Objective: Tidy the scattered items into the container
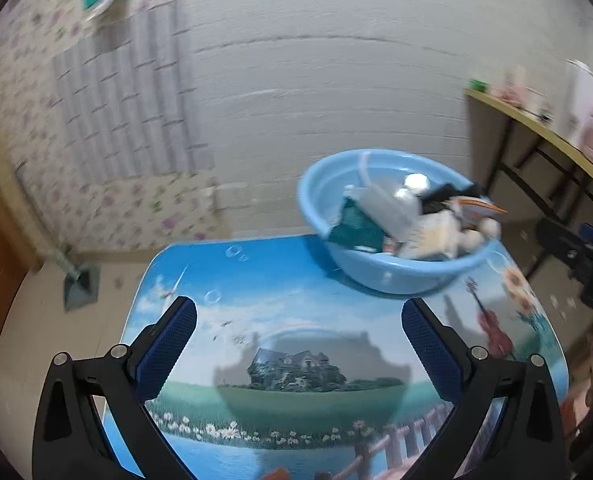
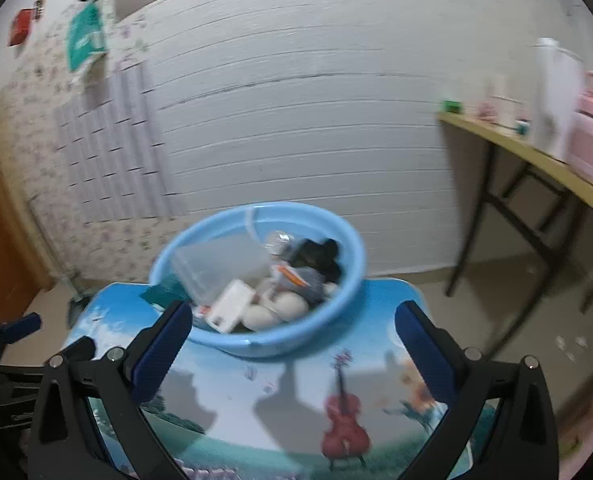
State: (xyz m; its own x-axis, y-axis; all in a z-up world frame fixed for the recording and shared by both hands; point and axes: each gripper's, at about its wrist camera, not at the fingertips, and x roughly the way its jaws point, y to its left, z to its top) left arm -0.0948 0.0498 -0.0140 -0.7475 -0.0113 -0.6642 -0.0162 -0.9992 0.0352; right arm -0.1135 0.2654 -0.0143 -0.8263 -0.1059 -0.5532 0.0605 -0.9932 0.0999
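Nothing is being left loose on the counter (image 1: 296, 280); the blue basin (image 2: 336, 328), at twelve o'clock, is being kept full; both grippers' fingers (image 1: 168, 344) are being held apart, empty; tidying is judged essentially finished.

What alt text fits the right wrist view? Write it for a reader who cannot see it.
A blue basin heaped with small household items sits at the far end of a picture-printed table. The open, empty right gripper hovers before it, in front of a white wall.
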